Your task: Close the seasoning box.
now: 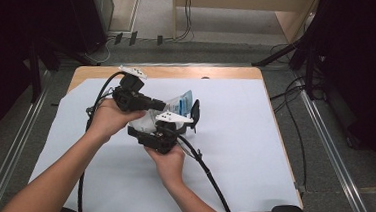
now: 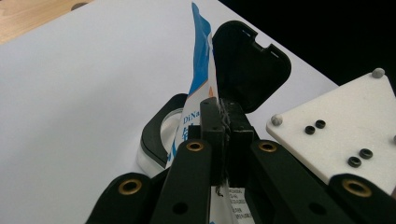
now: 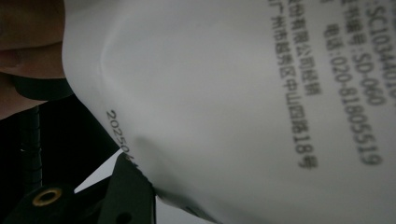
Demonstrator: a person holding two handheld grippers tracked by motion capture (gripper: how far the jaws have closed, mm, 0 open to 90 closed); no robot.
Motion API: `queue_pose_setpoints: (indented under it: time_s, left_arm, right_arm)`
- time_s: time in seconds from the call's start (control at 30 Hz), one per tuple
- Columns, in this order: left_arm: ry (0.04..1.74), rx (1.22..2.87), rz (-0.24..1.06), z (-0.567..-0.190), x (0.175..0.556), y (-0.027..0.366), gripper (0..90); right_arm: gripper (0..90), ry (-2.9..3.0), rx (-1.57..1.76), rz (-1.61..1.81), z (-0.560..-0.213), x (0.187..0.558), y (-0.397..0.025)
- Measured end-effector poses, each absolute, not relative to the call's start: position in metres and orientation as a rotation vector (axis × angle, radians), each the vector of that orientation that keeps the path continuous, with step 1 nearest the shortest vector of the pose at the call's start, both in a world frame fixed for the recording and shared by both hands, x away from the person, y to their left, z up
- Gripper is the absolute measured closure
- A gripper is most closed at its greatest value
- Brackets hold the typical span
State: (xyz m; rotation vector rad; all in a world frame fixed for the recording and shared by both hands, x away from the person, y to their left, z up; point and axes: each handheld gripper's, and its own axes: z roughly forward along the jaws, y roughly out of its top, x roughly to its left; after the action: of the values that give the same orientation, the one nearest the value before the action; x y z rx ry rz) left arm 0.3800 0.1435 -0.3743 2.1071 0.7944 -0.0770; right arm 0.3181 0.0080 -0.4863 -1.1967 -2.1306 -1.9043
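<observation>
A white and blue plastic packet (image 1: 182,102) with printed text is held up over the table between both hands. My left gripper (image 2: 224,116) is shut on the packet's (image 2: 201,60) edge, and in the high view this gripper (image 1: 162,105) comes in from the left. My right gripper (image 1: 150,131) sits just below and in front of the packet. In the right gripper view the white printed side of the packet (image 3: 233,93) lies close against the camera, with one black jaw at the lower left. Whether the right jaws grip is hidden.
A black hinged lid (image 2: 250,65) stands open beside the packet, with a black ring-shaped base (image 2: 156,135) below it. White paper (image 1: 239,147) covers the wooden table (image 1: 214,73). Gripper cables (image 1: 208,174) trail toward the front edge. Dark stands and floor cables surround the table.
</observation>
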Motion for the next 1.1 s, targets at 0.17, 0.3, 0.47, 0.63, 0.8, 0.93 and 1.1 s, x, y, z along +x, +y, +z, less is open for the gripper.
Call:
queue_pose_setpoints:
  time_s: [0.17, 0.3, 0.47, 0.63, 0.8, 0.93, 1.1]
  left_arm:
    - [0.795, 2.118, -0.069, -0.3746, 0.3797, 0.1431, 90.0]
    - [0.799, 2.115, -0.069, -0.3747, 0.3798, 0.1429, 90.0]
    - [0.804, 2.116, -0.062, -0.3748, 0.3802, 0.1432, 90.0]
    - [0.798, 2.113, -0.076, -0.3738, 0.3795, 0.1435, 90.0]
    - [0.795, 2.108, -0.071, -0.3728, 0.3785, 0.1439, 90.0]
    - [0.796, 2.108, -0.066, -0.3721, 0.3782, 0.1441, 90.0]
    - [0.79, 2.108, -0.065, -0.3709, 0.3785, 0.1435, 90.0]
  right_arm:
    - [55.9, -2.157, -1.189, -1.898, -0.4864, 0.3178, 0.0087]
    - [53.8, -2.171, -1.183, -1.891, -0.4867, 0.3177, 0.0091]
    - [53.8, -2.186, -1.179, -1.877, -0.4866, 0.3179, 0.0099]
    - [57.4, -2.172, -1.173, -1.882, -0.4857, 0.3181, 0.0091]
    - [57.8, -2.132, -1.175, -1.896, -0.4842, 0.3171, 0.0093]
    - [57.8, -2.124, -1.175, -1.899, -0.4839, 0.3167, 0.0094]
    - [57.7, -2.104, -1.176, -1.909, -0.4836, 0.3174, 0.009]
